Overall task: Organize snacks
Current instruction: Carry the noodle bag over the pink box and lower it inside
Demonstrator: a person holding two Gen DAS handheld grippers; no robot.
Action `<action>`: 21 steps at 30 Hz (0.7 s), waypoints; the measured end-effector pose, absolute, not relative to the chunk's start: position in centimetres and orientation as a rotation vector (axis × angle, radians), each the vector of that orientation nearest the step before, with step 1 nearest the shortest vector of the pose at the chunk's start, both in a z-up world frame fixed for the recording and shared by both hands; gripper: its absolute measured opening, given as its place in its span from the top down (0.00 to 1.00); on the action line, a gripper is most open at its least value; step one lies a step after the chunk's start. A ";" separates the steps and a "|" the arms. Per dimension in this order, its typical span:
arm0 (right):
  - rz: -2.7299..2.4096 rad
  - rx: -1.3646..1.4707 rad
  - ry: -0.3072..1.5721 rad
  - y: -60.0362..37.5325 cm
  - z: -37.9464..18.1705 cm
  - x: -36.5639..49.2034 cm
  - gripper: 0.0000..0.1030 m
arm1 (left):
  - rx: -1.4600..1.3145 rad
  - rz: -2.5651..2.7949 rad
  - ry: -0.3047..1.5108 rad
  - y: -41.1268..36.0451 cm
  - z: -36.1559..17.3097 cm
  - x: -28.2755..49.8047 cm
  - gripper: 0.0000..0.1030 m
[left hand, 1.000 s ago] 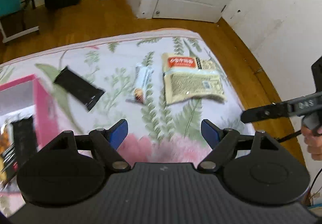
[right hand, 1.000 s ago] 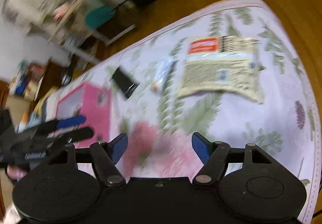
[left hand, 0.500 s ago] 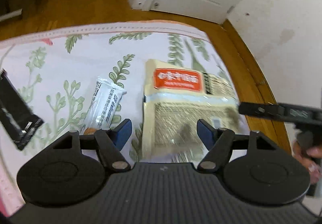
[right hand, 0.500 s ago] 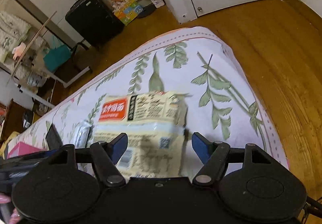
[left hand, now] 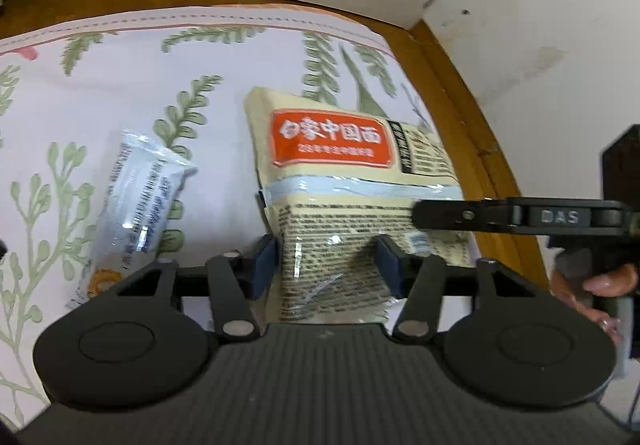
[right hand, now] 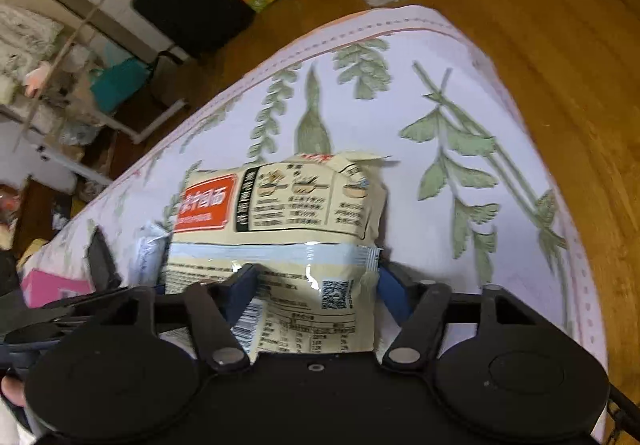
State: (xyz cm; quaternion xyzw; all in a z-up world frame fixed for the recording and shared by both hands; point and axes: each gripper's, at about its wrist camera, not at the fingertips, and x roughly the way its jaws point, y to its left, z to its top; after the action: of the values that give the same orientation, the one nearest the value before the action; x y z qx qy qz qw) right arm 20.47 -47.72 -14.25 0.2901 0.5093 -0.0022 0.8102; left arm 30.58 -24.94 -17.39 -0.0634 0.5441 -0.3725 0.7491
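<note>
The left gripper point(left hand: 326, 265) and right gripper point(right hand: 308, 291) have just been closing; each is seen pinching the noodle packet point(left hand: 352, 181), which lies near the far right corner of the leaf-print bedspread point(left hand: 120, 57). A silver wrapper point(left hand: 140, 197) lies just beside it on the left; bare cloth is left toward the hem

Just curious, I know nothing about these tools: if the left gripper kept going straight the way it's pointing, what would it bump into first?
The left gripper would meet the cream plastic noodle packet with the red label, already between its just-closing jaws.
</note>
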 end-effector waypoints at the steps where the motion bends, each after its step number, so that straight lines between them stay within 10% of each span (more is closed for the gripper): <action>1: 0.000 0.626 1.078 -47.7 -14.1 20.3 0.46 | -0.129 -0.822 1.191 -24.9 -17.1 30.2 0.52; 21: 0.156 0.546 1.201 -36.5 -10.5 12.5 0.48 | 0.057 -0.774 1.281 -16.2 -11.6 19.5 0.52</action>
State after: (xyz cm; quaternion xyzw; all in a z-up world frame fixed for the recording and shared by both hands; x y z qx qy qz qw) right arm 12.47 -36.47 -10.54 0.2535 0.5572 0.0722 0.7874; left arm 19.53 -16.18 -11.58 0.0261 0.5822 -0.3517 0.7326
